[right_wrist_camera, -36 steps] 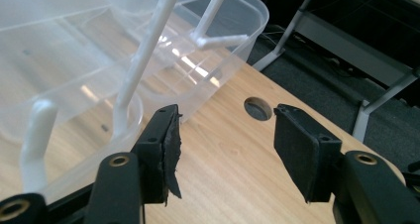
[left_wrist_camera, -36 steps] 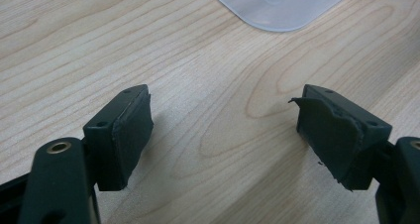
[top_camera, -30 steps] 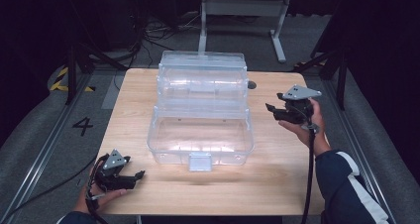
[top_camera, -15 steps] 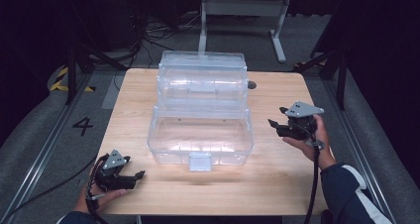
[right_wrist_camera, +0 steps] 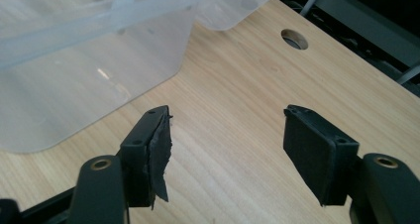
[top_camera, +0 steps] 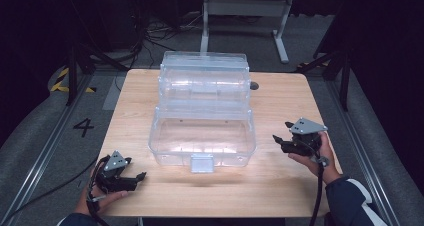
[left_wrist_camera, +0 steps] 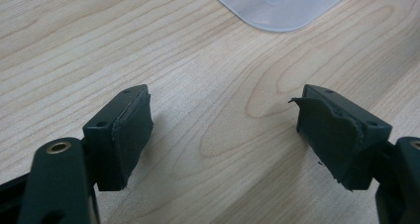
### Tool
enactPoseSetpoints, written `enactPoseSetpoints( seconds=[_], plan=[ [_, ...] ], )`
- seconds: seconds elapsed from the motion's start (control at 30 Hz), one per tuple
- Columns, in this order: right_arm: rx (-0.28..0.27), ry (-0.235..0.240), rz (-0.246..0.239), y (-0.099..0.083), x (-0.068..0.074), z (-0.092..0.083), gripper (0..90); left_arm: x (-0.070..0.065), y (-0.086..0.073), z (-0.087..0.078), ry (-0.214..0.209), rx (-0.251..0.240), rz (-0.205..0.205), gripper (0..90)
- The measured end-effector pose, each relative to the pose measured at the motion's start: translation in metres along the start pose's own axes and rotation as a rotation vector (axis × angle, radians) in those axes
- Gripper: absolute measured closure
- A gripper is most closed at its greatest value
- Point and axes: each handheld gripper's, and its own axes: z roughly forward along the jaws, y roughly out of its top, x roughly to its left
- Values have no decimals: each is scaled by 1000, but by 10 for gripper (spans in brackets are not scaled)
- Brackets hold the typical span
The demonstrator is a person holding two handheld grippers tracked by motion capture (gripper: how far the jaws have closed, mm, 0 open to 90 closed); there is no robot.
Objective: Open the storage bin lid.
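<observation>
A clear plastic storage box stands in the middle of the wooden table, its latch tab facing the near edge. My left gripper rests low at the near left corner, open, with bare wood between its pads; a rounded corner of the box lies just ahead. My right gripper hovers to the right of the box, held in a hand. Its jaws have just been opening and nothing is between the pads. The box's wall fills that view's upper left.
A round cable hole sits in the tabletop behind the box on the right, also seen as a hole ahead of the right gripper. A metal stand and cables lie on the dark floor beyond the table.
My right gripper has come down and toward the near edge, from beside the box's rear tier to beside its front part, and its jaws stand wider. The left gripper has stayed put.
</observation>
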Motion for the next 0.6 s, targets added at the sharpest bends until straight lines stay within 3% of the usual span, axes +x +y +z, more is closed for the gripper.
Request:
enactPoseSetpoints(
  seconds=[0.23,0.6],
  plan=[
    [-16,2,20,-21,5,-4,344,0,0,0,-1,-1,-1,220],
    [45,31,155,-75,2,-11,292,2,2,2,-8,3,11,206]
  ],
)
